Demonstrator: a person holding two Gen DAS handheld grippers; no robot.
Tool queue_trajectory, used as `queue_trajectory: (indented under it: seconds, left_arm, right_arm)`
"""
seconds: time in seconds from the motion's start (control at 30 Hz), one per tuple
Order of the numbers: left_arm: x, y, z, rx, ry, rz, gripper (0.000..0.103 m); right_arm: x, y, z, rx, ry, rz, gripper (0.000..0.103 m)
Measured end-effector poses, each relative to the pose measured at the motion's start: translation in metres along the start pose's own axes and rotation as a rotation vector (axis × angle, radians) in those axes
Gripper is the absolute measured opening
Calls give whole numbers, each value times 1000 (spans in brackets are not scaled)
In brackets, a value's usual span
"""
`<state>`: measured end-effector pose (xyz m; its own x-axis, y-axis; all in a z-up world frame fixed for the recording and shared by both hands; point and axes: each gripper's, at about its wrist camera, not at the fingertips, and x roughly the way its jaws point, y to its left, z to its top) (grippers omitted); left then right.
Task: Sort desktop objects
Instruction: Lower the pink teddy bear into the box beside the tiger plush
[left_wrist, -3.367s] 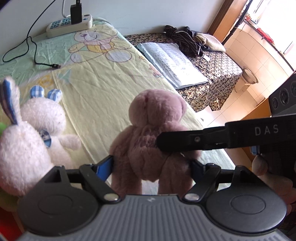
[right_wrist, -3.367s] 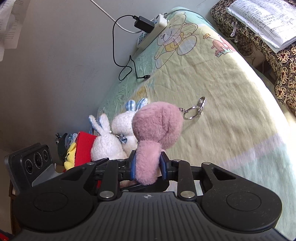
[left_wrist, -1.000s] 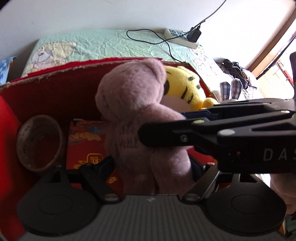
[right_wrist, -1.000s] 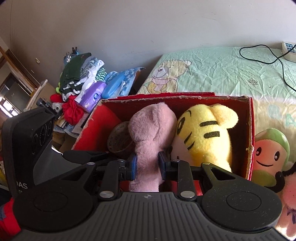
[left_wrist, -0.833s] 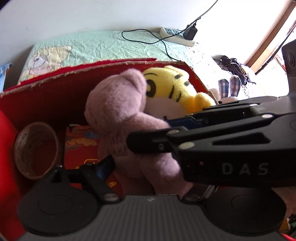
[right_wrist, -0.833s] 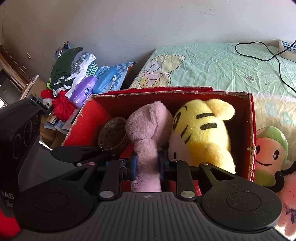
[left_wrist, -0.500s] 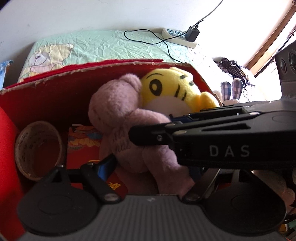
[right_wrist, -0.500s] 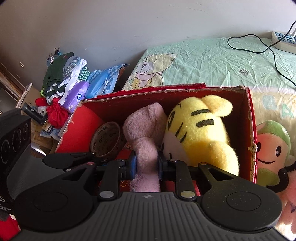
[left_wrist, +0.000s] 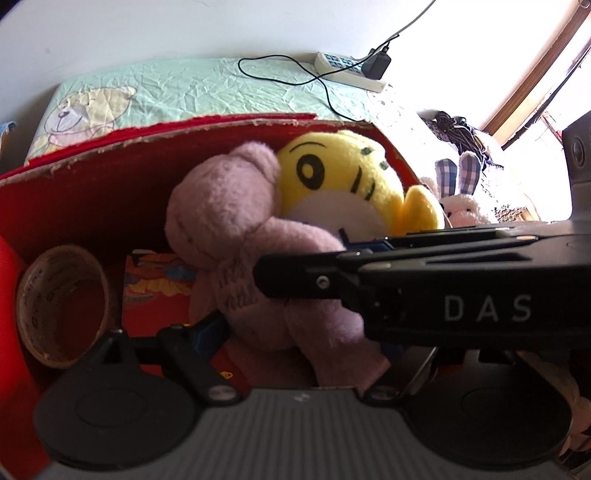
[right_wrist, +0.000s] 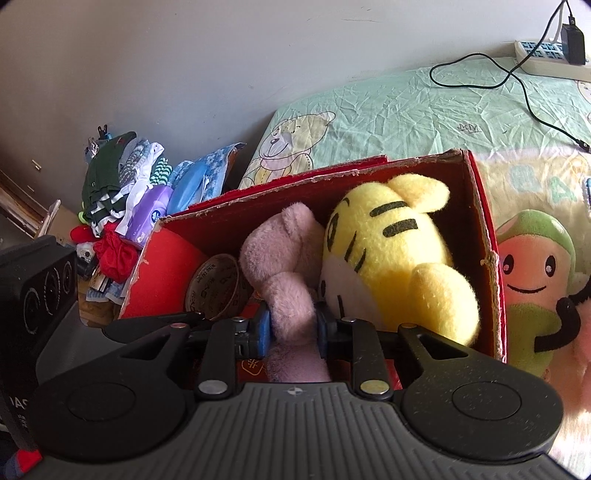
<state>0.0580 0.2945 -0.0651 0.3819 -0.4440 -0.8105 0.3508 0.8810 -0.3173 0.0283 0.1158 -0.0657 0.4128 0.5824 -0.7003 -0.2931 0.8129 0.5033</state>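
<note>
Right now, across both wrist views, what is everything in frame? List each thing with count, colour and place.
pink teddy bear: 1, pink, in the box, between tape and tiger
yellow tiger plush: 1, yellow with black stripes, box's right side
tape roll: 1, brown, box's left side
red box: 1, red, on the bed
printed packet: 1, red-orange, box floor
bedsheet: 1, green with bear print
power strip: 1, white, with black charger and cable, by the wall
green-capped plush: 1, right of box
white bunny plush: 1, checked ears, beyond box
clothes pile: beside bed
right gripper: fingers clamp bear
left gripper: fingers flank bear
</note>
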Motion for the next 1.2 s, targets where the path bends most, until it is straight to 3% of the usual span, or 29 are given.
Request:
queue_trajectory:
  seconds: [0.47, 0.83, 1.2]
  left_arm:
    - [6, -9, 4, 2, 15, 39, 87]
    - [-3, 1, -1, -59, 33, 29, 89]
    - [-11, -7, -6, -39, 24, 76, 90]
  right_arm:
    - [-5, -6, -8, 39, -19, -4, 24]
    - [-12, -6, -13, 50, -40, 6, 24]
    - [-19, -3, -23, 50, -69, -16, 24]
